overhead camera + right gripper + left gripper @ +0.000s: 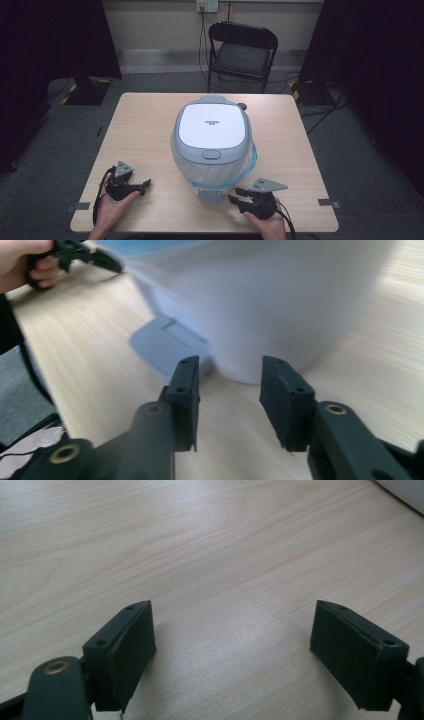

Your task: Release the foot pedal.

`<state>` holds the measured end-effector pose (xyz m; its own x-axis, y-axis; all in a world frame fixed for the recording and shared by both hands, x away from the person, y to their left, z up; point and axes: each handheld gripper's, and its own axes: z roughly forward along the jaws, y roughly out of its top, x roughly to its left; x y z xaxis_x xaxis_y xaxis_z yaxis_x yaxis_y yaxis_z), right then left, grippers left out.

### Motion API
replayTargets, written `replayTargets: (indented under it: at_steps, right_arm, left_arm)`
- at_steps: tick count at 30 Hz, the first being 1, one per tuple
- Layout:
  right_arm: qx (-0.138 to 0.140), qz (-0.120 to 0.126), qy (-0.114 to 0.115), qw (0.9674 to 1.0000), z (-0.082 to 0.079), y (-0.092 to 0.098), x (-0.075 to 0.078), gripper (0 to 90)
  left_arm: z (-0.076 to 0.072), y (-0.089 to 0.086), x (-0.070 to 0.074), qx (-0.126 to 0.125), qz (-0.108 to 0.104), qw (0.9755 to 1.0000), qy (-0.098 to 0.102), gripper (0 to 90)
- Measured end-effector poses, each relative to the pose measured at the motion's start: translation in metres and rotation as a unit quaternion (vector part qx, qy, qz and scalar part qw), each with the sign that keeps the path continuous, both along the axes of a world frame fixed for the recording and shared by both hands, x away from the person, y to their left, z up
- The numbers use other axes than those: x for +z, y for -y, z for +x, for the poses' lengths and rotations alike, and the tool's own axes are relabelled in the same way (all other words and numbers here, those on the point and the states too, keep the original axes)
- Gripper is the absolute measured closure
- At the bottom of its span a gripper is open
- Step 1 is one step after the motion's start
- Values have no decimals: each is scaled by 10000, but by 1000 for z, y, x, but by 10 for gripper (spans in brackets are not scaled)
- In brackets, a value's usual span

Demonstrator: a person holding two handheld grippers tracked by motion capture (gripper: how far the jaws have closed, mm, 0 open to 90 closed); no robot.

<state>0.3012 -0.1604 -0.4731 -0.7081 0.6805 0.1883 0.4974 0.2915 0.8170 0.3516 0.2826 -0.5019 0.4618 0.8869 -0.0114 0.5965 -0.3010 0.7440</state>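
Rice cooker [212, 142] at counter [145, 125] centre, lid shut, white top panel facing up. Long axis running 12 to 6 on the counter: hinge end at 12, lid button [211, 154] and front at 6, pointing toward the person. Small grey flap [209, 195] jutting from the base at 6, lying flat on the wood. Blue band [248, 167] curving round the lower body from 3 to 6. Dark knob [242, 106] at the lid's back corner, near 1. Short dark print on the white panel, too small to read; no other writing legible.

Left tongs [146, 185] at 8 from the cooker, near the counter's near edge, held in the left hand [111, 206], tips aimed toward 3. In the left gripper view, jaws set wide apart over bare wood, nothing between them, cooker's white edge at 1 of that view.

Right tongs [236, 194] at 5 from the cooker, just beside the flap, held in the right hand [267, 224], tips aimed toward 9. In the right gripper view, jaws partly open, nothing between the pads, cooker base and flap [167, 345] just ahead, apart from both. Grey three-cornered plate atop each.

Folding chair [242, 50] beyond the counter at 12.
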Motion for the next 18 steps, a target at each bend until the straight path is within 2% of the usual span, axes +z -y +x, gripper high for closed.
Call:
replayTargets:
  at_steps: [2, 5, 7, 10, 14, 16, 18]
  right_arm:
    - [-155, -40, -6, 9999, 2, 12, 3, 562]
    - [-411, 249, -89, 9988, 7, 29, 9, 507]
    - [-674, 109, 76, 9976, 12, 40, 14, 478]
    - [-938, 107, 164, 9954, 22, 55, 20, 453]
    - [-1315, -103, 224, 9910, 38, 70, 27, 360]
    - [-1552, -238, 210, 9874, 47, 78, 28, 293]
    - [-1803, -261, 205, 9830, 57, 87, 27, 257]
  left_arm:
    - [0, 0, 0, -1, 0, 10000, 0, 174]
    - [0, 0, 0, 7, -9, 10000, 3, 174]
    - [0, 0, 0, -1, 2, 10000, 0, 174]
    - [0, 0, 0, -3, 3, 10000, 0, 174]
    - [0, 0, 0, -1, 0, 10000, 0, 174]
    - [0, 0, 0, -6, 2, 10000, 0, 174]
    - [0, 0, 0, -9, 3, 10000, 0, 174]
